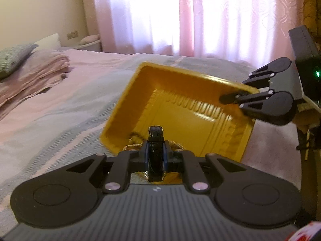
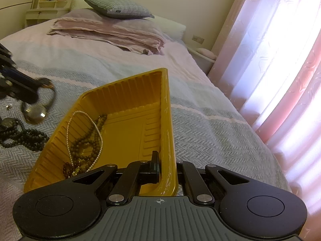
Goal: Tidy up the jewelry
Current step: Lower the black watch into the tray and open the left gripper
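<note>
A yellow plastic tray [image 2: 124, 124] is tipped up off the bed, and my right gripper [image 2: 166, 160] is shut on its near right wall. Inside lie a pearl necklace [image 2: 69, 132], a brown bead necklace [image 2: 90, 140] and an amber bracelet [image 2: 70, 169]. Left of the tray, my left gripper [image 2: 40, 84] is shut on the black strap of a watch [image 2: 36, 111], whose round gold-rimmed case hangs below. In the left wrist view the strap [image 1: 155, 133] stands between my left gripper's [image 1: 156, 138] fingers, just before the tray [image 1: 180, 116], with the right gripper [image 1: 228, 98] on its far right corner.
Black bead strings [image 2: 24, 136], a dark round piece [image 2: 8, 123] and a small metal piece [image 2: 9, 106] lie on the grey herringbone bedspread [image 2: 200, 124] left of the tray. Folded pink blankets [image 2: 112, 34] and a pillow [image 2: 118, 7] sit at the head. Pink curtains [image 2: 280, 60] hang at right.
</note>
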